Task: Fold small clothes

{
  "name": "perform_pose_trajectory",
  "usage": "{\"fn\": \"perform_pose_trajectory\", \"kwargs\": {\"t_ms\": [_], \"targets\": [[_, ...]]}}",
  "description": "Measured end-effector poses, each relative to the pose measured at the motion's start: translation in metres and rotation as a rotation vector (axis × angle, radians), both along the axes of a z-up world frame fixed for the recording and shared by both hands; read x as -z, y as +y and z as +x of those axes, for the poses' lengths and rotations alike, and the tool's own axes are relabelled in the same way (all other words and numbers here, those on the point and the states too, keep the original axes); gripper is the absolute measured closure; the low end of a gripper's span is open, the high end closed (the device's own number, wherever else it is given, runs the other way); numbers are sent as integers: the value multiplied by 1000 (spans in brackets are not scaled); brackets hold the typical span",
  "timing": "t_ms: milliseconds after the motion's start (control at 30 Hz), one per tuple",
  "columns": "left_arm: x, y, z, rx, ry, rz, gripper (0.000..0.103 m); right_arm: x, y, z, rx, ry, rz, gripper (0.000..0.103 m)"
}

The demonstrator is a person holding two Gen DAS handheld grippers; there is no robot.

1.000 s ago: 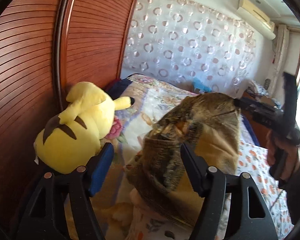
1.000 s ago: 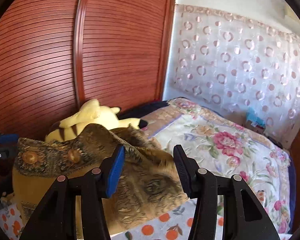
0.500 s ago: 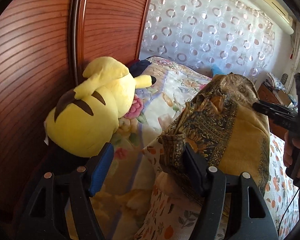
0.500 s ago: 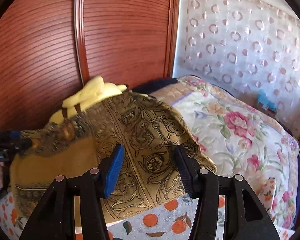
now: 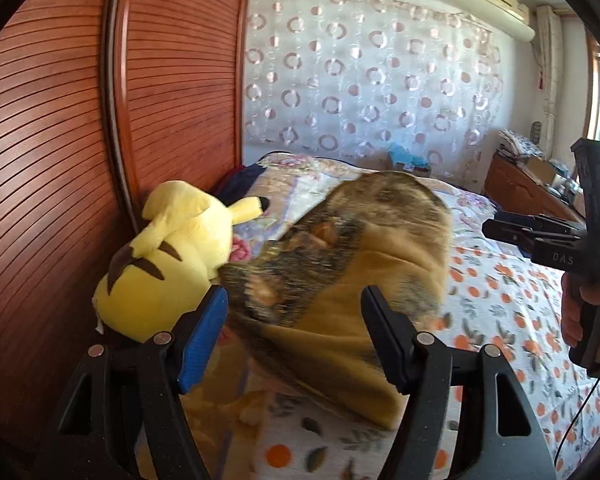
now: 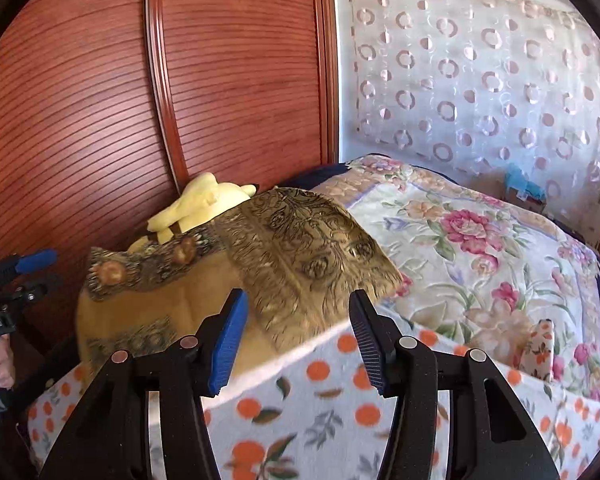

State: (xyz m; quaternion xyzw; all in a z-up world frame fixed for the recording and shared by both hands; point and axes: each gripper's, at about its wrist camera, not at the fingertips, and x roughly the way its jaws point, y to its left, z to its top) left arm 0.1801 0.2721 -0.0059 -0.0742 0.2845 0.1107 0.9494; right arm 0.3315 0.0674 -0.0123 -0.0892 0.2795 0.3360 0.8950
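A small mustard-yellow garment with dark ornate borders (image 5: 352, 264) lies bunched on the bed, motion-blurred in the left wrist view. It also shows in the right wrist view (image 6: 236, 272), folded over itself. My left gripper (image 5: 296, 336) is open, its jaws wide apart just in front of the cloth and holding nothing. My right gripper (image 6: 296, 336) is open and empty, just short of the cloth's near edge. The right gripper appears at the right of the left wrist view (image 5: 540, 236), and the left gripper at the left edge of the right wrist view (image 6: 16, 276).
A yellow plush toy (image 5: 168, 264) lies against the slatted wooden wardrobe (image 5: 60, 120) left of the garment. The bed carries an orange-print sheet (image 6: 320, 420) and a floral quilt (image 6: 480, 248). A wooden dresser (image 5: 528, 196) stands at the far right, and a curtain (image 5: 380, 80) hangs behind.
Both grippers have let go of the garment and pulled back. The cloth has dropped from its raised, stretched position and settled in a heap on the bed.
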Motion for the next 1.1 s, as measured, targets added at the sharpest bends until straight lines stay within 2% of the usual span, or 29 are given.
{"fn": "perform_pose_trajectory", "kwargs": {"t_ms": [167, 333, 533, 633, 833, 1100], "targets": [[-6, -43, -5, 72, -6, 5, 33, -9, -42, -52, 42, -27, 12, 46], [-14, -84, -14, 160, -28, 19, 22, -18, -83, -100, 98, -49, 32, 40], [-24, -119, -24, 228, -58, 26, 21, -21, -126, -152, 191, -66, 54, 29], [-29, -138, -31, 275, -73, 29, 21, -24, -142, -176, 251, -83, 53, 27], [-35, -172, -40, 311, -61, 62, 21, -33, -175, -226, 350, -106, 93, 27], [-39, -201, -60, 346, -79, 32, 21, -43, -204, -286, 466, -159, 114, 27]]}}
